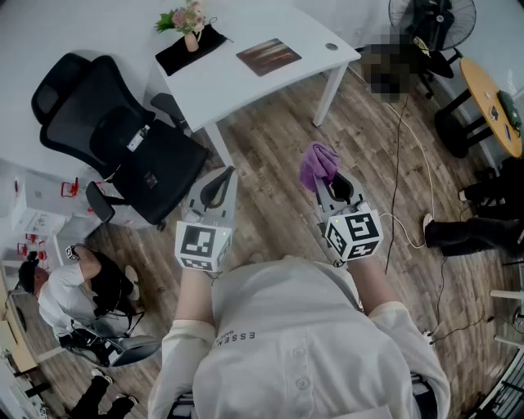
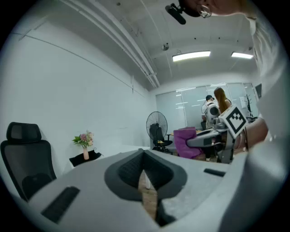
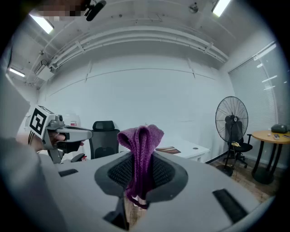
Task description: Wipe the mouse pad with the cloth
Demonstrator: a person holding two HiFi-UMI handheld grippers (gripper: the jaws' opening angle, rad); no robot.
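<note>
The brown mouse pad (image 1: 268,56) lies on the white table (image 1: 246,82), far ahead of both grippers; it also shows small in the right gripper view (image 3: 167,150). My right gripper (image 1: 326,182) (image 3: 139,176) is shut on the purple cloth (image 1: 318,164) (image 3: 141,149), which bunches up above the jaws and hangs between them. My left gripper (image 1: 223,175) (image 2: 144,174) is held level beside it over the wood floor, jaws shut with nothing in them. The left gripper view shows the cloth (image 2: 190,141) off to its right.
A black mat (image 1: 190,49) with a flower vase (image 1: 190,23) sits at the table's far left. A black office chair (image 1: 123,139) stands left of the table. A fan (image 1: 434,24), a round wooden table (image 1: 491,102) and floor cables (image 1: 401,164) are at right. A person (image 1: 65,295) crouches at lower left.
</note>
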